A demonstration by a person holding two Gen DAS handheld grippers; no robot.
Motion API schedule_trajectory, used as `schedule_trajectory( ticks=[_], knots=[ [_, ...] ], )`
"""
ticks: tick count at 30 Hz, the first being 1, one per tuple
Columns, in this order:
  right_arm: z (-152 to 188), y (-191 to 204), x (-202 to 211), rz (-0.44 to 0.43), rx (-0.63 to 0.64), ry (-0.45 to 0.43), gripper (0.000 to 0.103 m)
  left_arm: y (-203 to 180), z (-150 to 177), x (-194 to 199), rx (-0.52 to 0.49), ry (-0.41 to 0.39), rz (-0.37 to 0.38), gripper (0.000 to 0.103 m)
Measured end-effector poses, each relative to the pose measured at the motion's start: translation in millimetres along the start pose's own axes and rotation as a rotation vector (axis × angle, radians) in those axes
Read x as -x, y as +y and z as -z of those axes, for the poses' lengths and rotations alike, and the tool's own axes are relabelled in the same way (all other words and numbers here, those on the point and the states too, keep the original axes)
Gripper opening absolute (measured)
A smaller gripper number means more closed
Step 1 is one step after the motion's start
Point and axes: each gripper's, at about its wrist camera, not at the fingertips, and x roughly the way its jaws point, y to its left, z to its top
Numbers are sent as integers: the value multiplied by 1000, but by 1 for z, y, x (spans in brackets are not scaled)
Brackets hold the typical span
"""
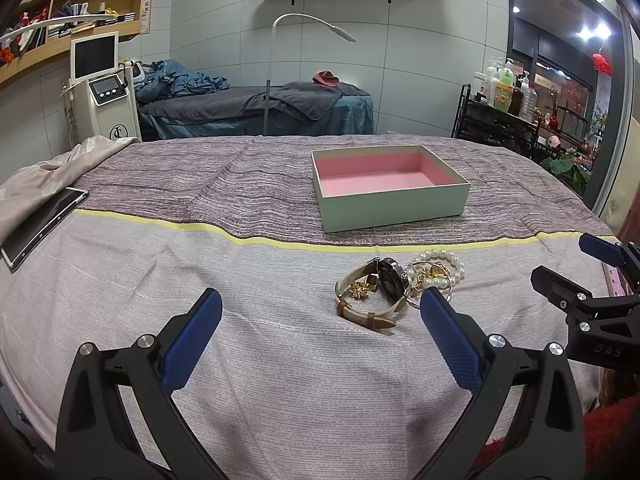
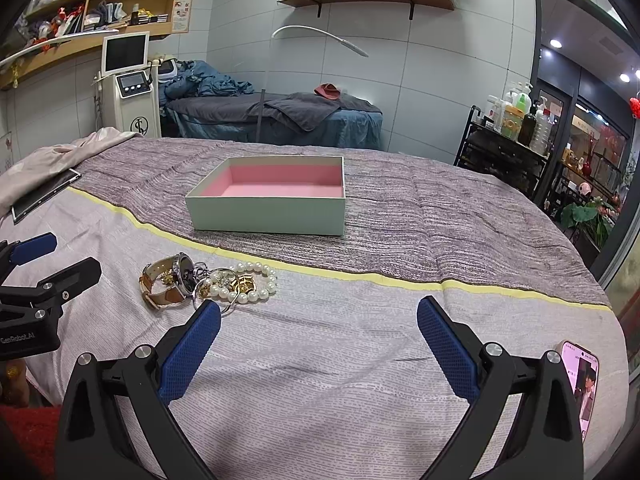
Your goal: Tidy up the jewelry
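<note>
so far nothing is picked up: both claws stand wide and hold nothing. the left claw (image 1: pixel 320 304) hangs low over the bed (image 1: pixel 200 264), and its right finger is just beside the watch (image 1: pixel 376 292), so i judge it is placed to take the watch first. the right claw (image 2: pixel 318 316) hangs a little to the right of the pile, with its left finger near the pearl bracelet (image 2: pixel 256 280). the jewelry lies together in one small heap on the pale part of the bedcover, in front of the yellow stripe: the watch with its tan strap, the pearl bracelet, and some small gold pieces (image 2: pixel 240 284) between them, tangled and touching. the open box (image 1: pixel 384 188) with the pink inside sits behind the stripe, near the heap and empty, probably the place where the pieces must go. a phone (image 2: pixel 582 384) lies at the right edge, and a tablet (image 1: pixel 40 224) at the left, both well apart from the work.
</note>
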Motion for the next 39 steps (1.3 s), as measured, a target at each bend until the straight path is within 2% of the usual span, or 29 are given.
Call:
schedule_trajectory(
  ticks=[31, 39],
  knots=[
    [4, -1, -5, -6, -5, 22, 97, -4, 2, -6, -10, 18, 14, 98],
    [5, -7, -17, -8, -21, 66, 97, 4, 4, -16, -9, 48, 64, 98]
  ],
)
